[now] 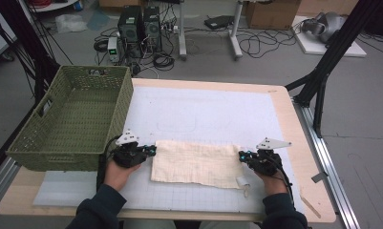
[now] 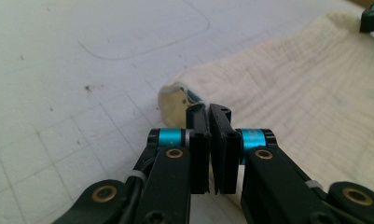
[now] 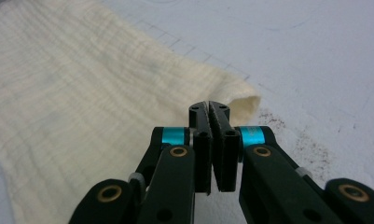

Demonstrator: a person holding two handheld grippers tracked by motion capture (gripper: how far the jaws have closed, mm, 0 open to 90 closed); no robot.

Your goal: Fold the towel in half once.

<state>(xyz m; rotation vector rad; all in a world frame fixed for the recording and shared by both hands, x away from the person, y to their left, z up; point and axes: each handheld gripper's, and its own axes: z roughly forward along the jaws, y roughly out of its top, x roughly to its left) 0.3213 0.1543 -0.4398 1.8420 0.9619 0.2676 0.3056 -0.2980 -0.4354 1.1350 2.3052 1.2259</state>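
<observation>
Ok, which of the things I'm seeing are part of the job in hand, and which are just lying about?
In the job:
- cream cloth, flat on the white mat
- left gripper, shut on the cloth's left edge
- right gripper, shut on its right edge

Lying about:
- green basket, at the table's left end, untouched
- computer towers and cables on the floor
- cardboard box

Each tool's closed tips hide the cloth edge pinched between them.

Left gripper, right gripper: black bodies, cyan bands, brass screws, grey three-cornered top plates, black trailing cables. Dark sleeves at bottom of frame.
</observation>
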